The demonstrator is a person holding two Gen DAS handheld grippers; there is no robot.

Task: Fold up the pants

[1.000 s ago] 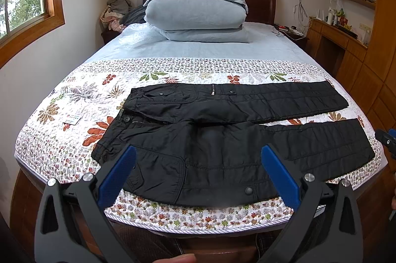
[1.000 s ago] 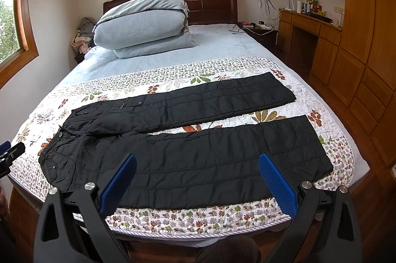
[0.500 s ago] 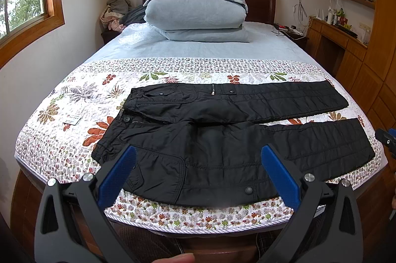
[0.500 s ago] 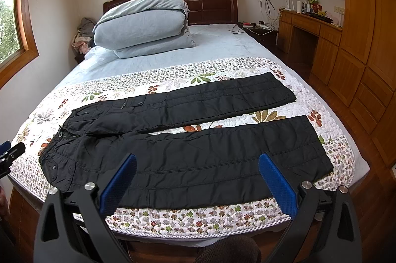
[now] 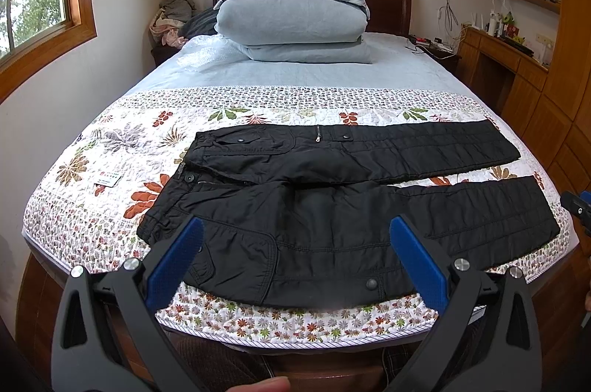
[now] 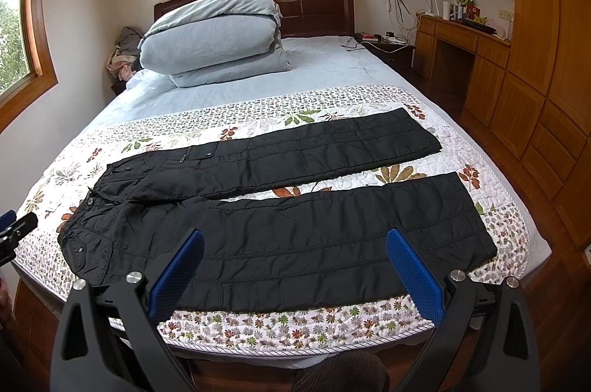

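Observation:
Black quilted pants lie flat across the foot of the bed, waist to the left, both legs spread apart to the right. They also show in the right wrist view. My left gripper is open and empty, held in front of the bed's near edge by the waist and hip part. My right gripper is open and empty, in front of the near leg. Each gripper's tip shows at the edge of the other view: the right one, the left one.
The pants rest on a floral quilt. A folded pale blue duvet is stacked at the headboard. A small card lies on the quilt's left. Wooden cabinets and a desk line the right side.

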